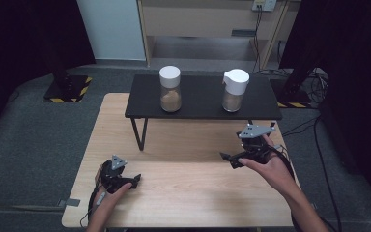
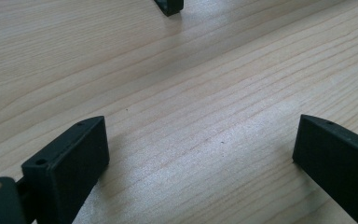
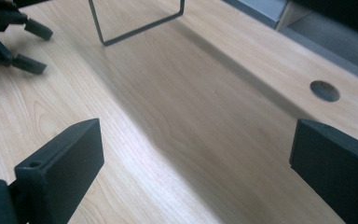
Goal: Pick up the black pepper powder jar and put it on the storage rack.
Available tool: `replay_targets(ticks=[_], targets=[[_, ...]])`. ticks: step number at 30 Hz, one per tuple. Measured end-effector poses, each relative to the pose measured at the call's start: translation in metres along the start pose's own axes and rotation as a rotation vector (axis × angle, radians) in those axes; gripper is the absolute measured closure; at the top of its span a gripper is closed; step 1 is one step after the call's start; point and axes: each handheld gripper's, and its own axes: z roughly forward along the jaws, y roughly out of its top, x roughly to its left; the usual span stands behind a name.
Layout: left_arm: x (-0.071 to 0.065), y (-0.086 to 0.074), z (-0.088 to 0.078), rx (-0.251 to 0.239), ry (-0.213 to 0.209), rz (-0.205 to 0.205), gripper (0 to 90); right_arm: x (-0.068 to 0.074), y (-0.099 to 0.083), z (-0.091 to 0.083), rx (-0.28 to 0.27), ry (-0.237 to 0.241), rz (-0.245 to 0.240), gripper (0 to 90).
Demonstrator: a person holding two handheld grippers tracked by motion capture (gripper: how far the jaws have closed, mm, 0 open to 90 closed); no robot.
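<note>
- so I've got my left gripper (image 1: 136,180) low over the pale wooden tabletop (image 1: 188,193), jaws spread wide apart with nothing but bare wood between them in the left gripper view
- my right gripper (image 1: 226,158) sits over the right side of the table, jaws also wide apart and empty; in its own view I can see the left gripper (image 3: 32,46) off in the corner and a round cable hole (image 3: 325,90) in the wood
- nobody told me a task, so my guess is it's about the two jars up on the low black metal-legged shelf (image 1: 198,108) at the far side of the table, well apart from both grippers
- the left one, a clear jar with a plain white round cap (image 1: 170,90), holds brownish powder or granules in its lower part
- the right one, a clear jar with a white pour-spout style lid (image 1: 234,90), has similar tan stuff inside, about as full
- handling-wise I'd judge both as stiff, smooth and probably slippery, glass or hard plastic I can't tell, light to middling weight
- I'd grab around the clear body just under the cap, not the lid itself, and keep it upright so it doesn't tip off the shelf
</note>
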Motion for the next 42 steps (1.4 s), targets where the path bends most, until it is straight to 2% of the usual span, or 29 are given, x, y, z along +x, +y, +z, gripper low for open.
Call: replay_targets(ticks=[20, 28, 42], targets=[[0.0, 0.0, 0.0, 0.0, 0.0, 0.0, 2.0, 0.008, -0.044, 0.027, 0.05, 0.014, 0.034, 3.7], [0.0, 0.0, 0.0, -0.002, 0.001, -0.001, 2.0, 0.008, -0.061, 0.031, 0.053, 0.016, 0.064, 3.9], [-0.001, 0.0, 0.0, -0.001, 0.002, -0.001, 2.1, 0.017, -0.084, 0.045, 0.085, 0.035, 0.068, 4.1]])
